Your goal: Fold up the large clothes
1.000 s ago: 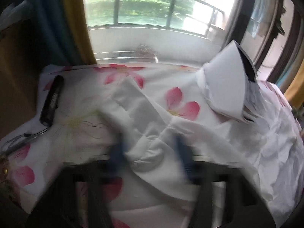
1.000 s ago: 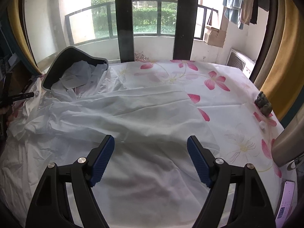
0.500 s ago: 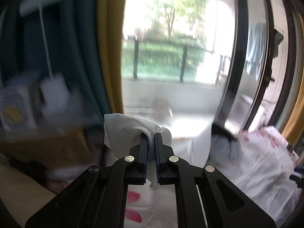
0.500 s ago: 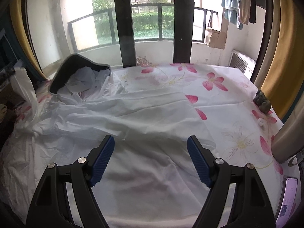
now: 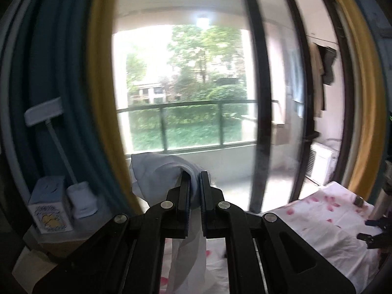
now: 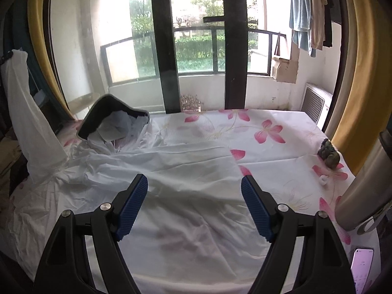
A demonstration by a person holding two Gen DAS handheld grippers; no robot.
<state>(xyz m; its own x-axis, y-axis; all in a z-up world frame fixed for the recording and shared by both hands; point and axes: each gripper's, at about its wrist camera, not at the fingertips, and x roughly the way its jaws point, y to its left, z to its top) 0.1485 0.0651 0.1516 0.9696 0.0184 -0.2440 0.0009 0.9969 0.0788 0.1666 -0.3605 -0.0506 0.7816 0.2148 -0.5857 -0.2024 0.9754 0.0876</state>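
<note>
Over flowered bedsheet [image 6: 269,122], sleeve [image 6: 27,122] near-vertical

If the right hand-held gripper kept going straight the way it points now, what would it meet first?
Probably the white garment spread on the flowered sheet: the open right hand-held gripper hangs just above it, angled down. Depth is hard to judge.

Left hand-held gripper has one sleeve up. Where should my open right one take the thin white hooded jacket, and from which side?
Judging by the spread, grip the thin white hooded jacket at its straight right edge beside the pink-flowered sheet. Bring the right hand-held gripper in low from the right: that edge lies flat and free, opposite the sleeve lifted by the left hand-held gripper.
</note>
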